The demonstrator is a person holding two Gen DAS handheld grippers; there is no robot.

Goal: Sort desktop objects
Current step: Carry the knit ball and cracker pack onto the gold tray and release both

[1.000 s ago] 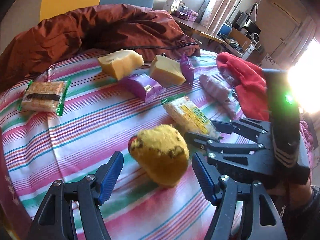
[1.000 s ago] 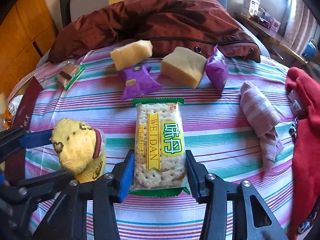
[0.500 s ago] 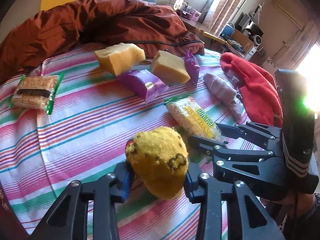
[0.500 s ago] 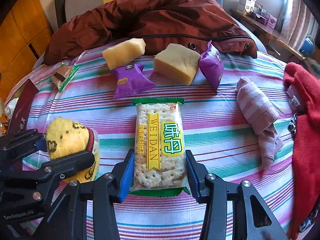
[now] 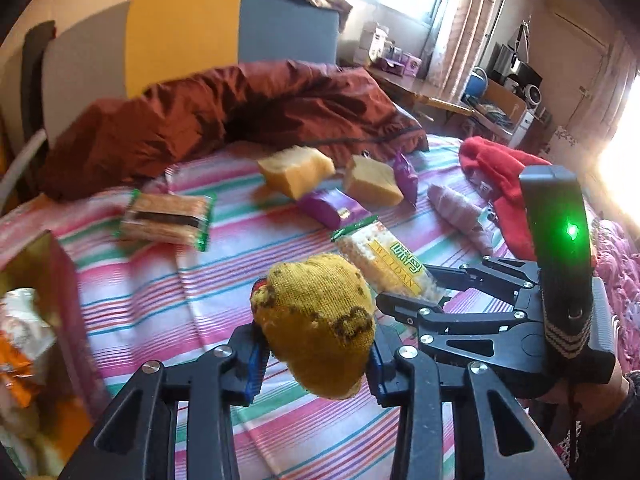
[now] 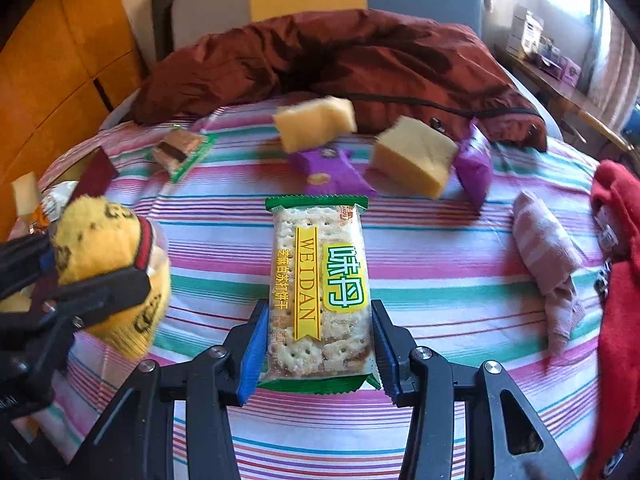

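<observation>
My left gripper (image 5: 314, 364) is shut on a rolled yellow sock (image 5: 318, 320) and holds it above the striped cloth (image 5: 160, 300). The sock also shows at the left of the right wrist view (image 6: 108, 268). My right gripper (image 6: 318, 352) is shut on a green-edged cracker packet (image 6: 320, 280) and holds it just above the cloth. In the left wrist view the right gripper (image 5: 416, 300) sits right beside the sock, with the cracker packet (image 5: 384, 262) in it.
Two yellow sponge blocks (image 6: 316, 122) (image 6: 416, 154), two purple snack packs (image 6: 328, 166) (image 6: 474, 166), a wafer pack (image 6: 180, 150) and a pink rolled sock (image 6: 546, 252) lie on the cloth. A red garment (image 6: 620, 280) is at right, a brown jacket (image 6: 340, 60) behind, a snack box (image 5: 36, 340) at left.
My left gripper closed on the yellow sock and lifted it off the cloth. The right gripper stayed shut on the cracker packet and rose with it.
</observation>
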